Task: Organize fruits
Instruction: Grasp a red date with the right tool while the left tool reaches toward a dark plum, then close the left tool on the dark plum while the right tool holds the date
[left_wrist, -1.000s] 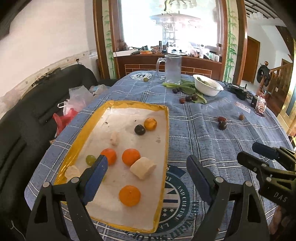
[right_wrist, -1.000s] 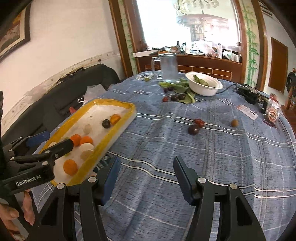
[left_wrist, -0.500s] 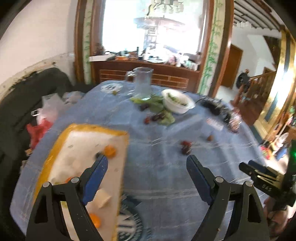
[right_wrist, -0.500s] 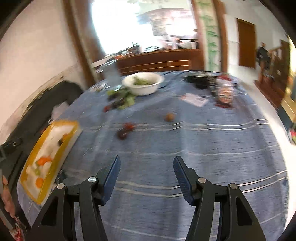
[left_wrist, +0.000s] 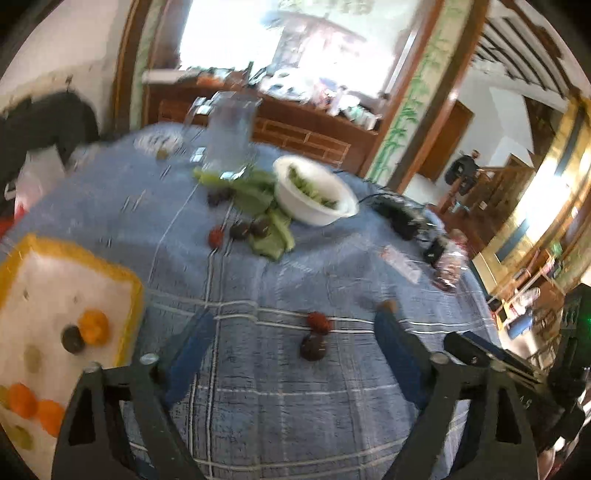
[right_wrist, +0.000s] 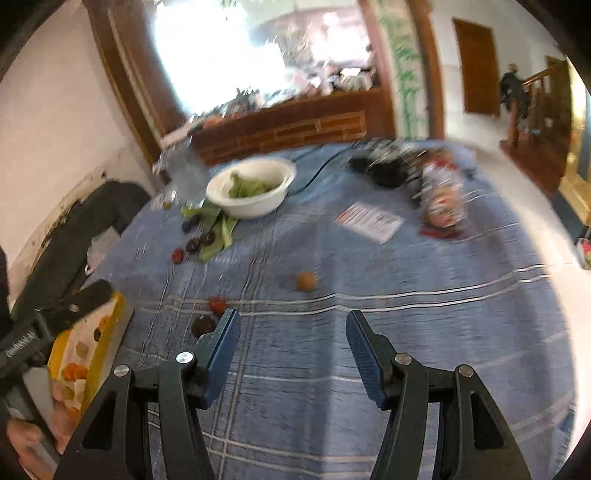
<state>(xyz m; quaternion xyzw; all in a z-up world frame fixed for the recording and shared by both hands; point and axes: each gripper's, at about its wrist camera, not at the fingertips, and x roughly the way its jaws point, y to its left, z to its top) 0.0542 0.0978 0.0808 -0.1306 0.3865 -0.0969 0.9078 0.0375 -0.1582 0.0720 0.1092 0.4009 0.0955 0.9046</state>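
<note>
A yellow-rimmed tray (left_wrist: 133, 291) with several orange, dark and pale fruits lies at the left; it also shows in the right wrist view (right_wrist: 107, 332). A red fruit (left_wrist: 318, 320) and a dark fruit (left_wrist: 313, 348) lie on the blue cloth just ahead of my open, empty left gripper (left_wrist: 295, 339). In the right wrist view the same red fruit (right_wrist: 217, 304) and dark fruit (right_wrist: 202, 326) lie by the left finger of my open, empty right gripper (right_wrist: 291, 332). A small brown fruit (right_wrist: 306, 281) lies further ahead. More dark and red fruits (left_wrist: 238, 230) lie near the leaves.
A white bowl (left_wrist: 314, 210) of greens, loose green leaves (left_wrist: 269, 236), a clear jug (left_wrist: 229, 136), black cables and gear (right_wrist: 384, 170), a card (right_wrist: 369, 221) and a packet (right_wrist: 443, 199) stand at the back. A black sofa (right_wrist: 74, 236) is on the left.
Both grippers have swung right, away from the tray and toward the loose fruits in the middle of the table. Both stay open and empty.
</note>
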